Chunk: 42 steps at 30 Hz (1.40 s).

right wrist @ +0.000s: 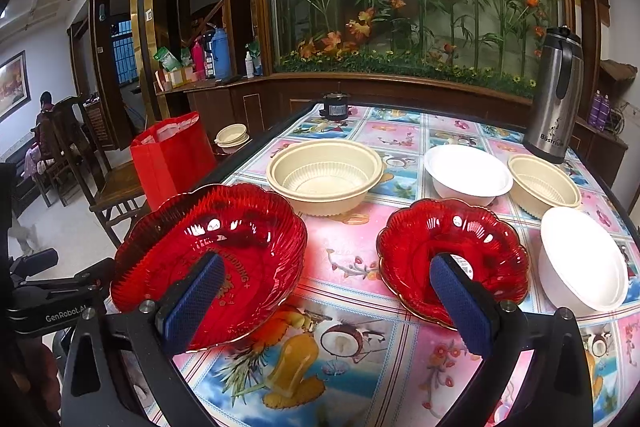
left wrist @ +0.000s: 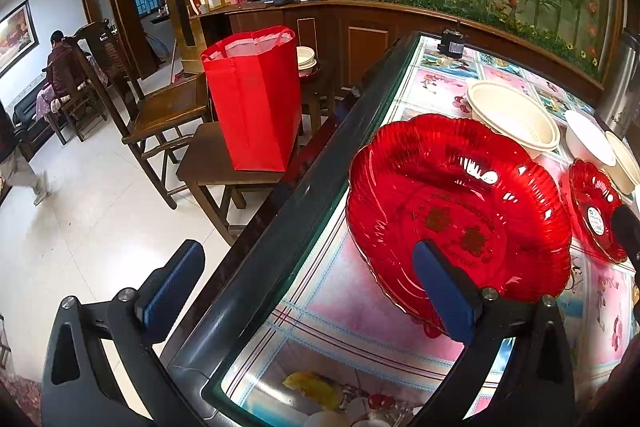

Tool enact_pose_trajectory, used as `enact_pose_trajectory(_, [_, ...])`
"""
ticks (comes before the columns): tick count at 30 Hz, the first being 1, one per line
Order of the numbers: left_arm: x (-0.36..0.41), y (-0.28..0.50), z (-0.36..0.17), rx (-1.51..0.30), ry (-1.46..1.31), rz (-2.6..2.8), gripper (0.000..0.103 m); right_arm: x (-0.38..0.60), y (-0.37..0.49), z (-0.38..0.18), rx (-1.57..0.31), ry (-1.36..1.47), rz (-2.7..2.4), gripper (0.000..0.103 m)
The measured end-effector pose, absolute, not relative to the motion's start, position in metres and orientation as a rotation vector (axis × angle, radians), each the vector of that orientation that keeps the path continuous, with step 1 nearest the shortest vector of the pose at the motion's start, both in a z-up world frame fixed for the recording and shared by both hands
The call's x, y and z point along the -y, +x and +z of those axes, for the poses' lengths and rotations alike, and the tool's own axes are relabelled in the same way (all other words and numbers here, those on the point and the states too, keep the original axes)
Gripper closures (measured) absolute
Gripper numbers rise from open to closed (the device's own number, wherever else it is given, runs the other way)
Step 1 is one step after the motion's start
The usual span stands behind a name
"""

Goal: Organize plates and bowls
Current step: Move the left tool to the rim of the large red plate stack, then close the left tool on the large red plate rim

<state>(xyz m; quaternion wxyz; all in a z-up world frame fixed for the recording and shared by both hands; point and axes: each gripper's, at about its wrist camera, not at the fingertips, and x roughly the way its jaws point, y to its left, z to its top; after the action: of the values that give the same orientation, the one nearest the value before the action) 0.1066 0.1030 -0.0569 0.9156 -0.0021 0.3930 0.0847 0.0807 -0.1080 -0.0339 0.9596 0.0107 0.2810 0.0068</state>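
Note:
A large red scalloped plate [left wrist: 460, 203] [right wrist: 212, 255] lies at the table's left edge. A smaller red plate [right wrist: 452, 251] [left wrist: 596, 207] lies to its right. Behind them stand a large beige bowl [right wrist: 324, 175] [left wrist: 512, 115], a white bowl [right wrist: 468, 175] [left wrist: 588, 137] and a smaller beige bowl [right wrist: 544, 185]. Another white bowl [right wrist: 580, 259] lies tilted at the right. My left gripper [left wrist: 308, 287] is open, its right finger [left wrist: 444, 291] in front of the large red plate, its left finger off the table edge. My right gripper [right wrist: 328, 303] is open, between the two red plates.
A steel thermos [right wrist: 556, 95] stands at the table's [right wrist: 360, 267] far right and a small black device [right wrist: 334, 105] at its far edge. A red bag [left wrist: 252, 99] sits on a stool left of the table, with wooden chairs [left wrist: 160, 107] and stacked bowls [left wrist: 306, 59] beyond.

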Motion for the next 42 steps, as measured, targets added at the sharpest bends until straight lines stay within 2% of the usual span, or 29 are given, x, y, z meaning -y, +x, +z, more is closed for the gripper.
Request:
enact_pose_trajectory(32, [-0.096, 0.154, -0.076, -0.914, 0.000, 0.197, 0.000, 0.105, 0.135, -0.048, -0.638, 0.088, 0.048, 0.001])
enact_pose_trajectory(42, [-0.098, 0.168, -0.080, -0.978, -0.032, 0.231, 0.000, 0.094, 0.167, -0.069, -0.756, 0.122, 0.081, 0.001])
